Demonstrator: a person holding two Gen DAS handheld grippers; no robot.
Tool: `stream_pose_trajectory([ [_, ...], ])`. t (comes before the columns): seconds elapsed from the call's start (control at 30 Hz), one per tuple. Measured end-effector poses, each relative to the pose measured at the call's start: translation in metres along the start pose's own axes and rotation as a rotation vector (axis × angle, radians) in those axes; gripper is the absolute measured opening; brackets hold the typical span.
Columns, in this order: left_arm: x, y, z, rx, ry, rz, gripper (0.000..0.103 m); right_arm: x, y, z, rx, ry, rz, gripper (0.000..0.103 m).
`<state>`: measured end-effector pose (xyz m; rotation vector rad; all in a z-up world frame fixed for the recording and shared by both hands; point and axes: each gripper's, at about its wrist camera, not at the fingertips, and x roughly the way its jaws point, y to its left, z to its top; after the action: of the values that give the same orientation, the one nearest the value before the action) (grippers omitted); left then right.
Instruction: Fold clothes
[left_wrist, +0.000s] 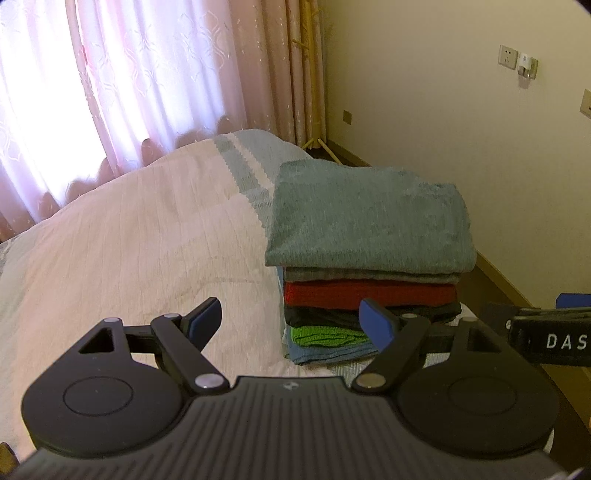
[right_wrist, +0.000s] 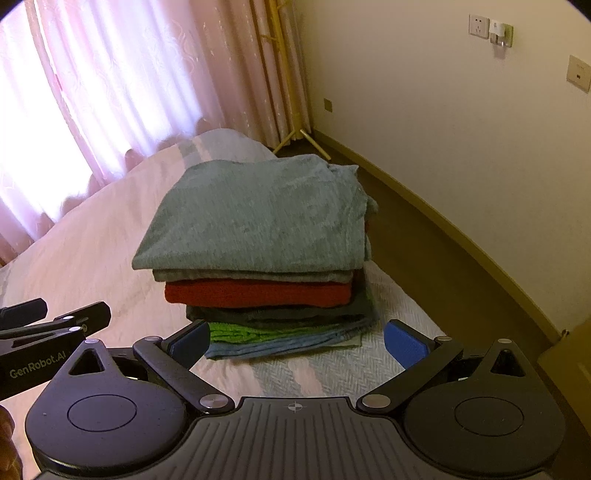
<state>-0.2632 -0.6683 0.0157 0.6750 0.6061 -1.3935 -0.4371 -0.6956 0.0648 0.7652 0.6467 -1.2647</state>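
So the stack of folded clothes (right_wrist: 258, 266) sits on the bed (left_wrist: 129, 236), near the edge closest to the wall. On top there's a grey-green folded piece (right_wrist: 255, 218), then a thin grey layer, a red one (right_wrist: 258, 291), a dark one, a bright green one (right_wrist: 243, 332) and a pale blue one (right_wrist: 280, 347) at the bottom. The top piece is wider than the rest and overhangs them a bit, and its far right corner looks a little rumpled.

The right gripper (right_wrist: 295, 343) is just in front of the pile, pointed straight at the lower layers. Its blue pads are spread wide, nothing between them, and the left pad sits right by the green layer's corner; can't tell if it's actually touching. The left gripper (left_wrist: 291, 323) is also spread wide with nothing held. From its camera the pile is off to the right, with its right pad overlapping the dark and green layers in view, while its left pad is over bare pink bedspread.

Each gripper shows up at the edge of the other's camera, so they're side by side. Behind the bed are pink curtains (left_wrist: 110, 92), a wooden stand (right_wrist: 299, 129) in the corner, and wall sockets (right_wrist: 491, 29).
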Motion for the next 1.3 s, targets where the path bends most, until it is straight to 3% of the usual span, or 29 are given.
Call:
stream_pose_trajectory([
  [1.3, 0.018, -0.011, -0.035, 0.013, 0.072, 0.016, 0.079, 0.012, -0.014, -0.029, -0.002, 0.072, -0.006, 0.103],
])
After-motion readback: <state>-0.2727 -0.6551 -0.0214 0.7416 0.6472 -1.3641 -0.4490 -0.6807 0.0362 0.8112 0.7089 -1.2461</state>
